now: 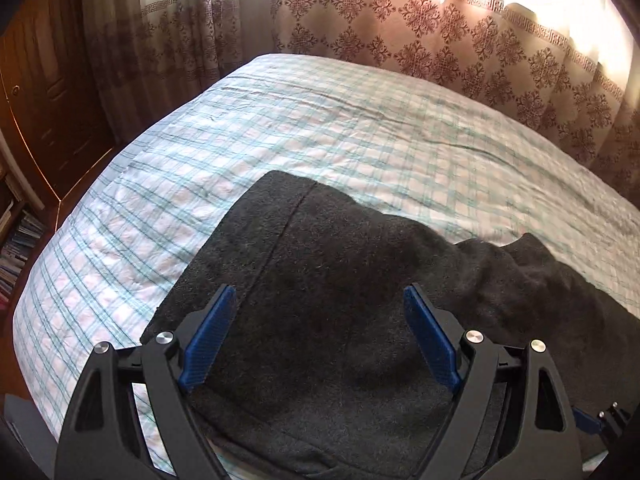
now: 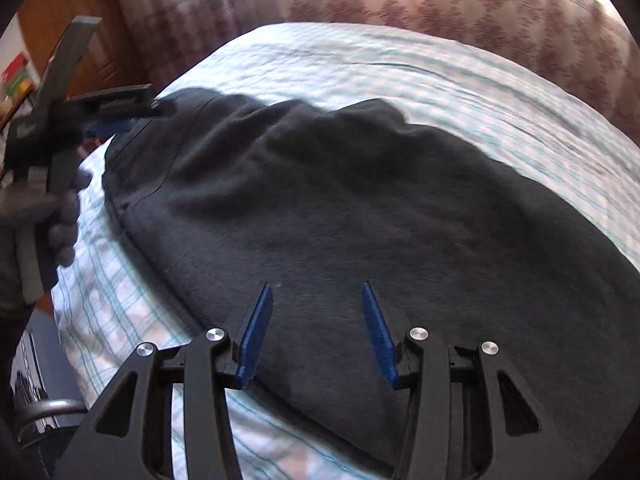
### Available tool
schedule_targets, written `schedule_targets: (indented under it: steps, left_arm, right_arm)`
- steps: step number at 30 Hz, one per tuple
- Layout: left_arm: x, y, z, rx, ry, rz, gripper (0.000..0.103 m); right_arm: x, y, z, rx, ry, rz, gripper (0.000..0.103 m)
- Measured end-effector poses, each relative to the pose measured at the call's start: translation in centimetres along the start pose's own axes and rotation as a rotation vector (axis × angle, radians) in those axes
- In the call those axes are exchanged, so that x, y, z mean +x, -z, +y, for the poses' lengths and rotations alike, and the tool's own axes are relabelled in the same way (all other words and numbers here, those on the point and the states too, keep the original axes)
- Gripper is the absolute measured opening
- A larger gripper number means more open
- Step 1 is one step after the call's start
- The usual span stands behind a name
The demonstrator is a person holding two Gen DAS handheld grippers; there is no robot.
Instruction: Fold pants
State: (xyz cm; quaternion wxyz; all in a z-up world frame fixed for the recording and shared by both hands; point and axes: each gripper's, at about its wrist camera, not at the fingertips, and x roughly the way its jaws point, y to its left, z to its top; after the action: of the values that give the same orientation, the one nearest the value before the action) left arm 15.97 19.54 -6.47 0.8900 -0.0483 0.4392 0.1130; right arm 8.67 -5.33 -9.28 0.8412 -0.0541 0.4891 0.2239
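Note:
Dark grey pants (image 1: 340, 280) lie spread on a bed with a blue-and-white checked sheet (image 1: 280, 128). My left gripper (image 1: 320, 294) hangs over their near part, its blue pads (image 1: 212, 336) wide apart with nothing between them. In the right wrist view the pants (image 2: 360, 200) stretch across the sheet (image 2: 440, 72), rumpled along the far edge. My right gripper (image 2: 316, 286) hovers above the near side of the cloth, open, its blue pads (image 2: 256, 332) clear of the fabric. The left gripper (image 2: 120, 110) shows at the upper left, over the pants' end, held by a gloved hand (image 2: 60, 208).
Patterned curtains (image 1: 420, 40) hang behind the bed's far side. A wooden door (image 1: 44, 92) and a shelf of books (image 1: 16, 248) stand to the left, past the bed's edge. The sheet beyond the pants is bare.

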Motion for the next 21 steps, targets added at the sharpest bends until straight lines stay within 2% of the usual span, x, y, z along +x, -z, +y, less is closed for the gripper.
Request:
schedule_targets:
  steps: [2, 5, 7, 10, 13, 15, 17, 19, 21]
  left_arm:
    - [2.1, 0.2, 0.8, 0.001, -0.027, 0.045, 0.086]
    - [3.9, 1.6, 2.8, 0.002, -0.094, 0.095, 0.085]
    - [4.7, 2.9, 4.1, 0.013, -0.058, 0.126, 0.081]
    - [4.3, 4.2, 3.5, 0.115, -0.076, 0.091, 0.081]
    - [4.3, 3.8, 3.6, 0.102, -0.079, 0.097, 0.08]
    - [4.2, 3.3, 3.2, 0.113, -0.088, 0.088, 0.082]
    - [3.9, 2.6, 2.9, 0.118, -0.087, 0.079, 0.088]
    - [3.3, 1.8, 2.5, 0.121, -0.09, 0.06, 0.089]
    - [2.5, 0.7, 1.9, 0.128, -0.091, 0.031, 0.089]
  right_arm:
    - [1.5, 0.5, 1.0, -0.036, 0.001, 0.056, 0.046]
    - [1.7, 0.8, 0.1, 0.005, -0.042, 0.089, 0.047]
    - [1.8, 1.1, 0.0, 0.005, -0.071, 0.115, 0.047]
    - [1.9, 1.0, 0.0, -0.016, -0.085, 0.133, 0.047]
    - [1.9, 0.1, -0.4, -0.042, -0.119, 0.146, 0.047]
    - [1.4, -1.6, -1.2, -0.047, -0.112, 0.112, 0.047]
    - [0.6, -3.9, -2.7, -0.031, -0.097, 0.047, 0.048]
    - [0.3, -6.5, -4.5, -0.001, -0.069, -0.015, 0.056]
    - [0.4, -9.4, -6.1, 0.039, -0.031, -0.067, 0.057]
